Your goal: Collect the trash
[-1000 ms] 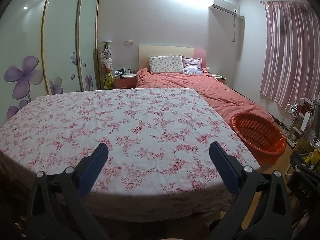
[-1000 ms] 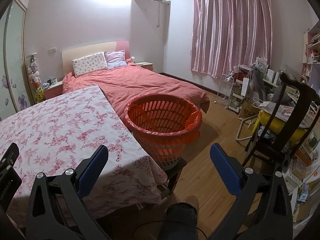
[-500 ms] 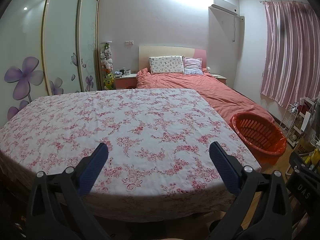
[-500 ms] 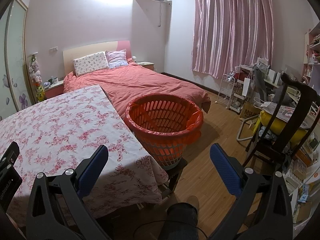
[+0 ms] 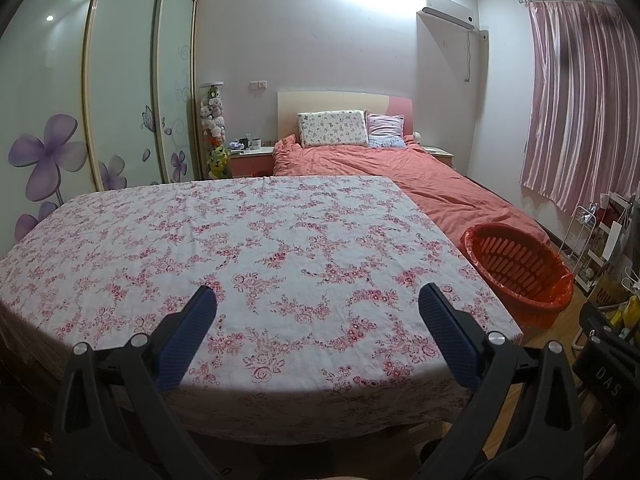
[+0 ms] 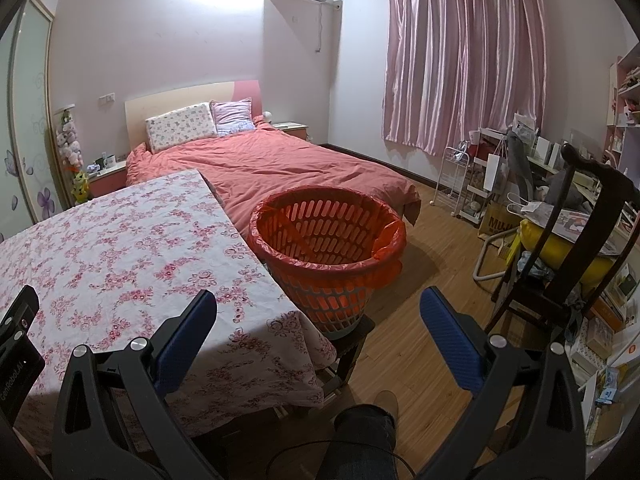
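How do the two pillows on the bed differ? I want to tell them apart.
The white patterned pillow is wider and stands nearer the wardrobe side; the pink-purple frilled pillow is smaller, squarer and sits nearer the curtain side. The white one overlaps the pink one's edge. Both lean against the headboard.

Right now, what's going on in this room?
A person holds two grippers, both open and empty. The left gripper hovers over the floral tablecloth, which shows no trash. The right gripper faces the red basket, lined with a red bag, standing off the table's corner. Nothing is being handled.
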`<state>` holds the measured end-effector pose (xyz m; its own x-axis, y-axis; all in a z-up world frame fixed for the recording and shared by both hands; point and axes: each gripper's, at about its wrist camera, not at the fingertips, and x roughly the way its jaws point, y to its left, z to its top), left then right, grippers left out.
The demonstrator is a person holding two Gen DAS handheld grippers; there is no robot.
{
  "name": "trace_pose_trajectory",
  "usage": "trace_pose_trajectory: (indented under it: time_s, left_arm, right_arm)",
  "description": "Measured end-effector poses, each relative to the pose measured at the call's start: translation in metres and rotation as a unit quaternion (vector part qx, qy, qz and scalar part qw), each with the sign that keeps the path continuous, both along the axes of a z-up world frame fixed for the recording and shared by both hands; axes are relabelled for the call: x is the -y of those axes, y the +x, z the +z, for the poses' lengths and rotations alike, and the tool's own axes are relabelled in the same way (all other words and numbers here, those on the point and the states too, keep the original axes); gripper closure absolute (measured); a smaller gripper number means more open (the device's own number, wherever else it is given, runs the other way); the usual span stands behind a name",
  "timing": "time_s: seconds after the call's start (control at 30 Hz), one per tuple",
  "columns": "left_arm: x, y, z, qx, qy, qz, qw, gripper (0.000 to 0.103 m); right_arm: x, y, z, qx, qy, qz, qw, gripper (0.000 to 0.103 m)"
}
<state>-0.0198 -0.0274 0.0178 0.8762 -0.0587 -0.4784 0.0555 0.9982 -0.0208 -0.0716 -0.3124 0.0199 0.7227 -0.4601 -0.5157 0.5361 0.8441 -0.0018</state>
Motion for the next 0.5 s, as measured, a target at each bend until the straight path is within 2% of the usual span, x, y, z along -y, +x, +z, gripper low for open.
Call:
trace_pose_trajectory:
  time_s: [0.5]
  left_arm:
    - [-0.0008, -0.0001, 0.0005, -0.001, 0.0, 0.0, 1.0, 0.004]
  right_arm:
    - [0.0007, -0.0002, -0.0004, 0.0, 0.0, 0.0, 1.0, 0.002]
